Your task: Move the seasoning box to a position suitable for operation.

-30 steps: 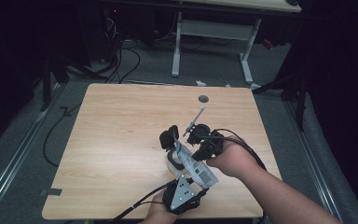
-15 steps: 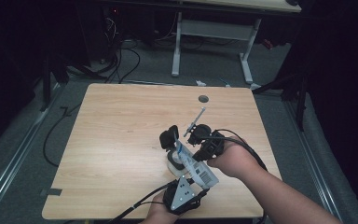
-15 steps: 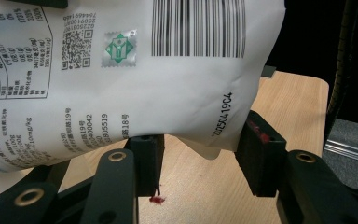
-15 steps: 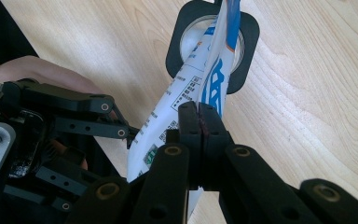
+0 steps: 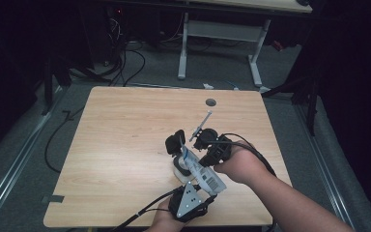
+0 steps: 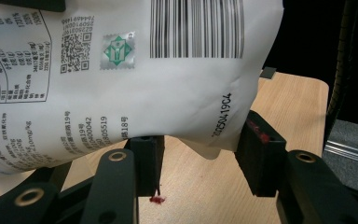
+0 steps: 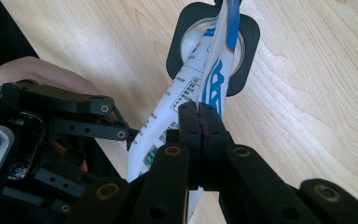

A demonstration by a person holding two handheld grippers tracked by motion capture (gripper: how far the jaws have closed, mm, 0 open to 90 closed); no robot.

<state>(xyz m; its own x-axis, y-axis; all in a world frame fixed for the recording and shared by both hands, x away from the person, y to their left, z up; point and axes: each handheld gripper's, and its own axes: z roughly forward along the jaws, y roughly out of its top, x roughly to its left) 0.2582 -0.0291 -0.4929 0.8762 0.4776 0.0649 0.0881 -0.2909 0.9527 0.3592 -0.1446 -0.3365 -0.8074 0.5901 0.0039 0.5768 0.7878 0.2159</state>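
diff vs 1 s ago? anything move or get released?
No visible change. Right gripper stays shut on the edge of the white pouch, whose top end sits in the white cup. Left gripper holds the pouch's lower end between its jaws as before. Both hands, the cup and the table stayed put.

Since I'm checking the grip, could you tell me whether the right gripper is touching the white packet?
Touching. In the right gripper view, the right gripper has its jaws closed together on the edge of the white packet, with no gap.
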